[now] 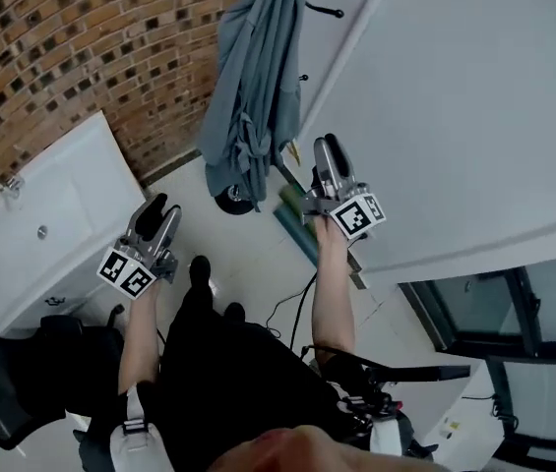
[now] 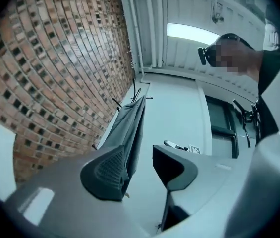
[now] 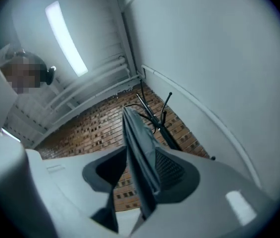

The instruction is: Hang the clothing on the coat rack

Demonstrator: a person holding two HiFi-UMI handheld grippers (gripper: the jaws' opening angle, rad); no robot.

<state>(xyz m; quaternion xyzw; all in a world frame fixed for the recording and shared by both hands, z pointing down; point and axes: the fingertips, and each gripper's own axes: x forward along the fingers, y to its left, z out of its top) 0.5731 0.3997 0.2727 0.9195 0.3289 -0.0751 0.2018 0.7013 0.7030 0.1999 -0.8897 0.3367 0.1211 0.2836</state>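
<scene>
Garment (image 1: 253, 87) on rack (image 3: 158, 122); L gripper (image 1: 159, 209), R gripper (image 1: 330, 150) jaws apart.

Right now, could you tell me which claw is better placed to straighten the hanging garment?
The right claw: it stands open with the grey garment running between its jaws, beside the coat rack. The left claw, also open, sits farther from it.

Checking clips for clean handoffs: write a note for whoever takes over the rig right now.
Left tool: open, empty, low and apart from the garment.
Right tool: open, no grip; the garment's edge shows between its jaws.
Garment: hangs on the rack.
Done: hanging, apparently.
Left: draw the right tool clear, check it holds.
</scene>
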